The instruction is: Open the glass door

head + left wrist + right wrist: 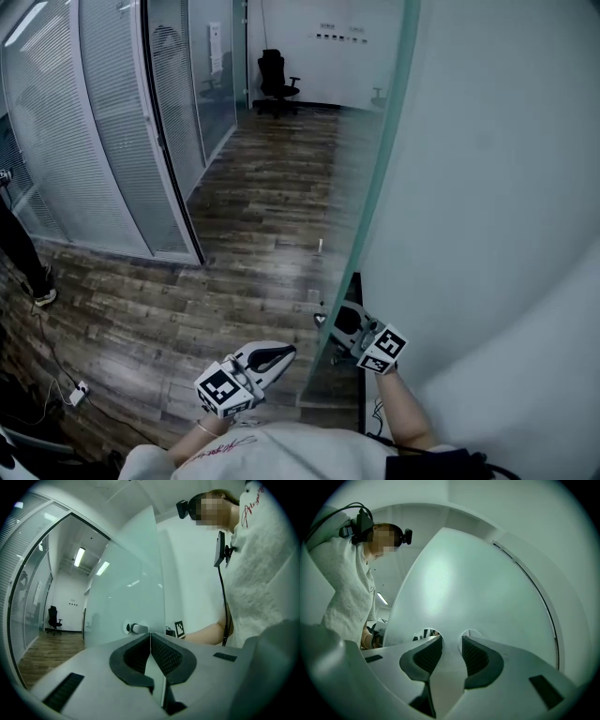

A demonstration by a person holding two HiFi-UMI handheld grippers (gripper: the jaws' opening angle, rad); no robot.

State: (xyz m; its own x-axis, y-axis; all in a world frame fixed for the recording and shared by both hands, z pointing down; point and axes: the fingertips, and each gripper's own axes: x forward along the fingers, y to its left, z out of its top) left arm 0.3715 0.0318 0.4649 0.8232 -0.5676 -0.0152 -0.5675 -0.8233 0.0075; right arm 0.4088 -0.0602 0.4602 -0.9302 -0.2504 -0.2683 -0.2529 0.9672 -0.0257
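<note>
- Floor and room?
- Dark wood planks (253, 216) underfoot, running toward 12 o'clock into a room with a black chair (277, 80) before a white wall (347, 47). Glass partitions (103, 122) with shut blinds at 10 o'clock. A small white block (77, 394) on a cord at 8, on the floor. Somebody's shoe (42, 295) at 9. Two strip lights (79, 557) overhead in the left gripper view.
- And the door?
- Frosted door (487, 187) filling 1 to 4 o'clock, with its edge slanting down to 6 and bare floor to its left. A round knob (133, 628) low on its face.
- Left gripper?
- Left gripper (284, 352) at 6 o'clock, just left of the door's edge, apart from the glass. Fingers (166, 656) pressed together, nothing between.
- Right gripper?
- Right gripper (325, 318) at 5 o'clock, close against the door's edge. Fingers (476, 656) a narrow gap apart, aimed at the frosted pane, nothing seen in the gap. Two round clear patches (471, 634) in the frosting just past the tips.
- Any writing?
- Only black-and-white square markers on the cubes (223, 389). Red script on a white shirt (253, 503), too warped to read.
</note>
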